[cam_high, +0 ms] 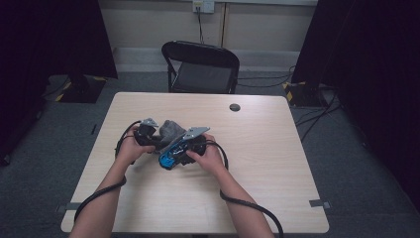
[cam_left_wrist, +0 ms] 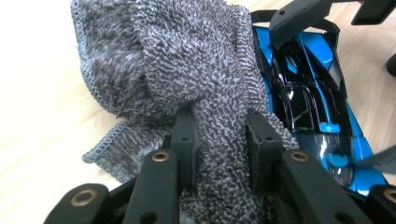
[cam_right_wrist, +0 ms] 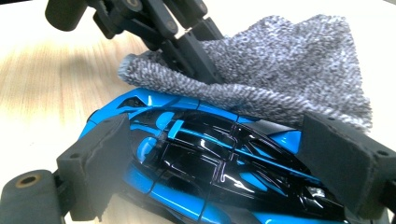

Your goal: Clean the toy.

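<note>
While the left gripper [cam_left_wrist: 219,135] is clamped tight on a bunched fold of the grey cloth [cam_left_wrist: 187,60], the right gripper [cam_right_wrist: 210,158] has its pads pressed on either side of the blue and black toy car [cam_right_wrist: 210,168]. Cloth and car sit together near the middle of the table [cam_high: 267,148], between the person's two hands. One edge of the cloth lies over the car's side, touching it, with the rest heaped beside it.

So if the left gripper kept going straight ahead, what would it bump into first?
The left gripper, shut on the grey cloth, would push that bunched cloth first; the blue toy car lies just beside it.
</note>
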A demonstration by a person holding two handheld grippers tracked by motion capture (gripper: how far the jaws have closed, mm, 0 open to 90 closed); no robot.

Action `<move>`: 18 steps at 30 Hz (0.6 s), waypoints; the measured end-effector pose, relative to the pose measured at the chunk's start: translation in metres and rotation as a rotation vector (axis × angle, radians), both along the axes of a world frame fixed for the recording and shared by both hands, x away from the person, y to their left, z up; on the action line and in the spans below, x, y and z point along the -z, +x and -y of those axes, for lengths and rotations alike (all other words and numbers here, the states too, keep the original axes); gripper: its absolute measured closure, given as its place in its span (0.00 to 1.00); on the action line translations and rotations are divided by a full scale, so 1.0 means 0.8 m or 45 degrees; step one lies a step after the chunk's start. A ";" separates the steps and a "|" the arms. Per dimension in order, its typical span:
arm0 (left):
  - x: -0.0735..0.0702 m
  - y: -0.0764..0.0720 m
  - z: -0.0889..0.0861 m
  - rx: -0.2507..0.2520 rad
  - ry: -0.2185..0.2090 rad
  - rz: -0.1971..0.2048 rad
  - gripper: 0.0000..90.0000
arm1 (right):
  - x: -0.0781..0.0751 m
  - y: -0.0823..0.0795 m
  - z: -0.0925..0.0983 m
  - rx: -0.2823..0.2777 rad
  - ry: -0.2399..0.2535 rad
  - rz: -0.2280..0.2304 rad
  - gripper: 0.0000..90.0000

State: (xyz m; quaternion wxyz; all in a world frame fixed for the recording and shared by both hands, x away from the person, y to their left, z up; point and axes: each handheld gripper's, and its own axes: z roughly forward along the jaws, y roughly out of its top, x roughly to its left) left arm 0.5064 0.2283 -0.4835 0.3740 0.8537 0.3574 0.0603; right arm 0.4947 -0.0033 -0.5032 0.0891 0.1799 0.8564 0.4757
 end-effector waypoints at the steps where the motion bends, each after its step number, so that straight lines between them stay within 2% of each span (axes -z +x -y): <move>1: 0.000 -0.001 -0.001 -0.003 0.001 0.001 0.77 | 0.000 0.000 0.000 -0.001 0.000 0.001 0.11; 11: -0.001 -0.014 -0.015 -0.007 0.013 -0.003 0.76 | 0.000 0.000 0.000 0.000 0.000 0.002 0.11; 18: 0.002 -0.028 -0.026 -0.028 -0.011 0.001 0.76 | 0.000 0.000 0.000 0.000 -0.001 0.005 0.11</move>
